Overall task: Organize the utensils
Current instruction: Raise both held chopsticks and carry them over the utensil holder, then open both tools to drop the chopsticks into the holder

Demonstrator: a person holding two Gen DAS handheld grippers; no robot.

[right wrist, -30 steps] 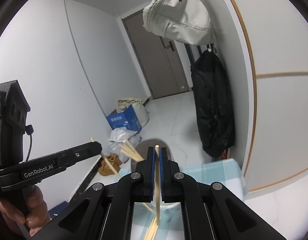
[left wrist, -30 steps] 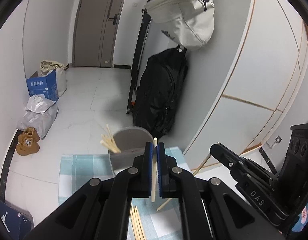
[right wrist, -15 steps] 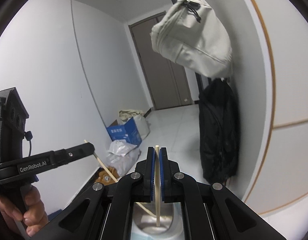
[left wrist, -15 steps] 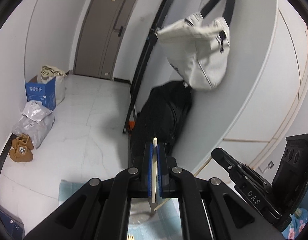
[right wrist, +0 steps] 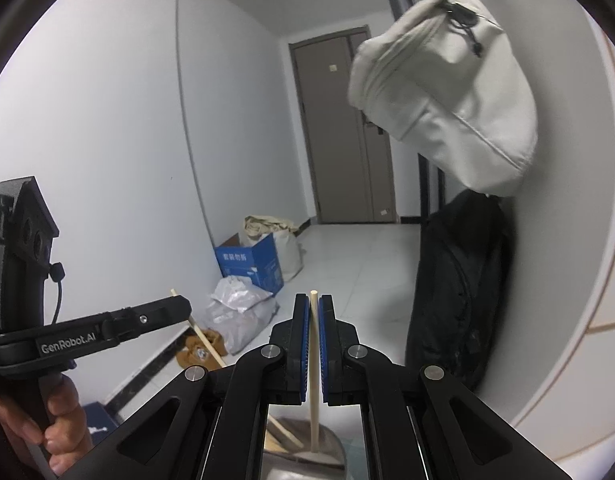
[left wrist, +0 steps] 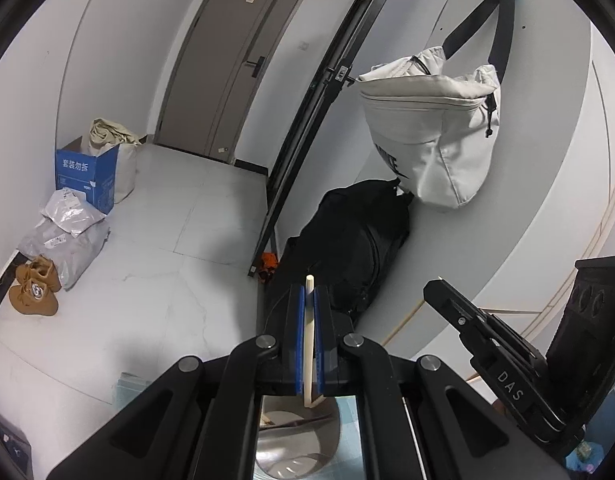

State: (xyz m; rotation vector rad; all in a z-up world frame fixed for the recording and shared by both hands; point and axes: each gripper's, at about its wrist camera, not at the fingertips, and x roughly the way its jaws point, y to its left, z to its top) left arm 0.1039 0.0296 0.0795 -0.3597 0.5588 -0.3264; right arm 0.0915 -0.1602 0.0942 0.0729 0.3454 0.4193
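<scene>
My left gripper [left wrist: 307, 294] is shut on a pale wooden chopstick [left wrist: 308, 344] that stands upright between its blue pads. Under it the metal cup [left wrist: 295, 452] shows at the bottom edge, on a teal checked cloth [left wrist: 349, 432]. My right gripper [right wrist: 314, 302] is shut on a second chopstick [right wrist: 314, 400], whose lower end reaches into the cup [right wrist: 307, 468], beside other chopsticks [right wrist: 281, 436]. Each gripper shows in the other's view: the right one [left wrist: 433, 288] on the right, the left one [right wrist: 183, 306] on the left, held by a hand [right wrist: 63, 412].
A white bag [left wrist: 431, 132] hangs on the wall above a black backpack [left wrist: 347, 248]. On the floor to the left lie a blue box [left wrist: 85, 176], grey parcels [left wrist: 67, 232] and brown shoes [left wrist: 33, 292]. A door [left wrist: 235, 60] closes the hallway.
Both grippers have risen and tipped upward with their chopsticks still gripped. The cup and the checked cloth have slid down to the bottom edge of both views.
</scene>
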